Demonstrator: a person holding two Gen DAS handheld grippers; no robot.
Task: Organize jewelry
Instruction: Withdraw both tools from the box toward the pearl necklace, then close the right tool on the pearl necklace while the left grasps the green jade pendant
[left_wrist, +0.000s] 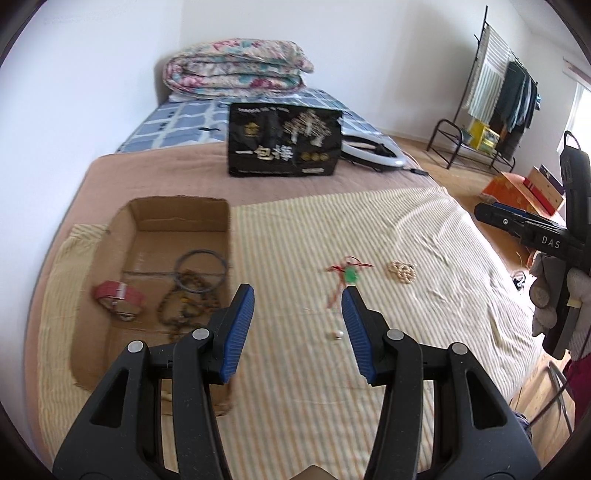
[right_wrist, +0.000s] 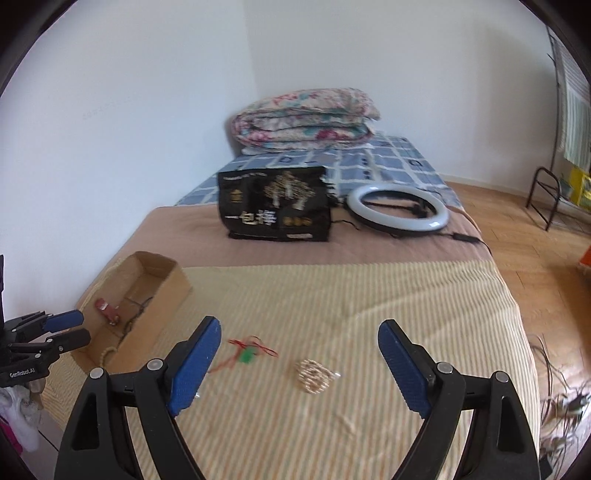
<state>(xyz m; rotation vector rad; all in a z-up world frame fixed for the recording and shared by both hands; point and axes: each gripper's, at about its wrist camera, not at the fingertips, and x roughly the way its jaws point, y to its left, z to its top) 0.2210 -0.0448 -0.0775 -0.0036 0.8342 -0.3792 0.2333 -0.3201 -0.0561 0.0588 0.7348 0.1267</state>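
An open cardboard box (left_wrist: 177, 214) lies on the striped cloth at the left; it holds a red watch (left_wrist: 118, 293), a thin grey hoop (left_wrist: 201, 269) and dark bead strings (left_wrist: 184, 302). On the cloth lie a green pendant on red cord (left_wrist: 349, 275), a pale bead bracelet (left_wrist: 402, 271) and a small white bead (left_wrist: 336, 335). My left gripper (left_wrist: 297, 308) is open above the cloth, just right of the box. My right gripper (right_wrist: 299, 349) is open above the bead bracelet (right_wrist: 314, 376), with the pendant (right_wrist: 245, 355) to its left. The box (right_wrist: 162, 288) shows at the left.
A black printed bag (left_wrist: 282, 140) stands mid-bed with a white ring light (right_wrist: 397, 210) beside it. A folded floral quilt (left_wrist: 236, 68) lies at the head. A clothes rack (left_wrist: 498, 92) and orange boxes (left_wrist: 524, 188) stand on the wooden floor to the right.
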